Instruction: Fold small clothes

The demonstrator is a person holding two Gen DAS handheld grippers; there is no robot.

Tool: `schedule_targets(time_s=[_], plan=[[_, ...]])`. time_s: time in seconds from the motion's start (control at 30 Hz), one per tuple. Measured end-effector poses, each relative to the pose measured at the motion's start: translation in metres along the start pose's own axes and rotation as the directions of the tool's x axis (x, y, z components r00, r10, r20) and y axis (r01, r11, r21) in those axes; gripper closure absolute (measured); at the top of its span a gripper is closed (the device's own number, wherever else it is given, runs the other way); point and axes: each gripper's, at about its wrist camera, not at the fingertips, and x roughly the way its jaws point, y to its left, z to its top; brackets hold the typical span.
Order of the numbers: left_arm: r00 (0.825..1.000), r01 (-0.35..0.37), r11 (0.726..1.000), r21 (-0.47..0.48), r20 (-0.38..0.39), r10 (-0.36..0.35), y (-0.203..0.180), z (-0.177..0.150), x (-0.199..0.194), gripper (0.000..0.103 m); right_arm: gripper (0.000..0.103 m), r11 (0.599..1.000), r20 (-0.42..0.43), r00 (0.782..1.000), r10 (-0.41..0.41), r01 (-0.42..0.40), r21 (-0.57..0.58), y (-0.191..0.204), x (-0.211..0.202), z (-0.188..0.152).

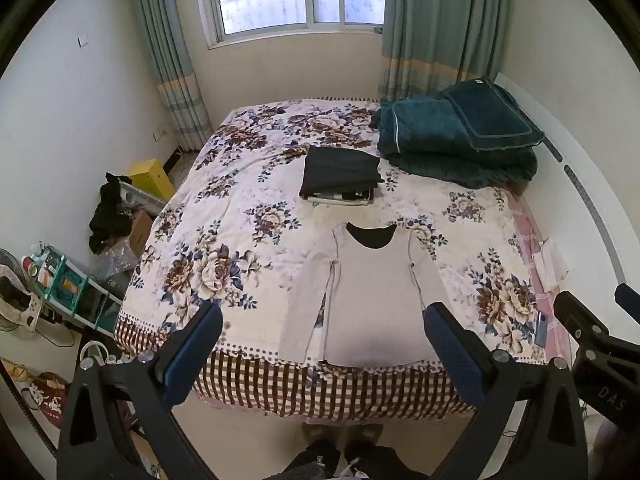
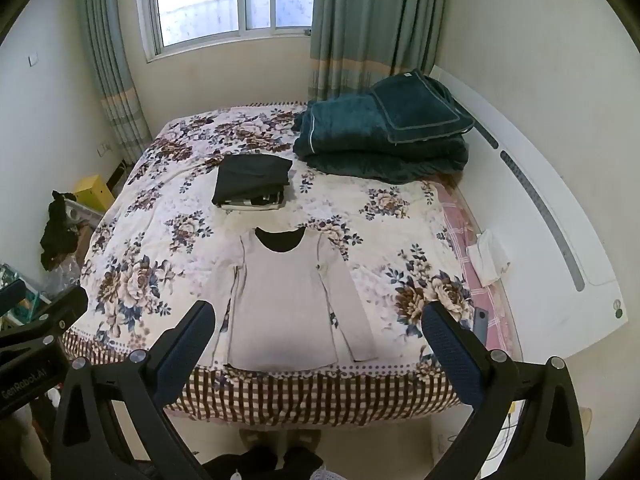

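Pale long-sleeve top [image 1: 372, 300] lies flat near bed's front edge. Behind it — folded dark clothes stack [image 1: 340, 176], then teal blanket [image 1: 452, 136]. Left gripper [image 1: 322, 344] & right gripper [image 2: 316, 340] hover wide open, empty — nothing blocking.

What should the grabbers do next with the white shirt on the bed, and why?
Probably lower both onto a sleeve each. The white shirt lies flat and unfolded near the bed's edge, sleeves alongside its body, while the left gripper and right gripper hover open, holding nothing.
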Motion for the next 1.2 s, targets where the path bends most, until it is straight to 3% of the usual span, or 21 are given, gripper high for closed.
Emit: schedule_targets(time_s=[1.2], plan=[[1.000,0.006,1.000,-0.002,0.012,-0.006,0.002,0.007,-0.002,0.000,0.000,1.000,0.011,1.000,0.006,-0.007,0.003,-0.001,-0.020,-0.005]])
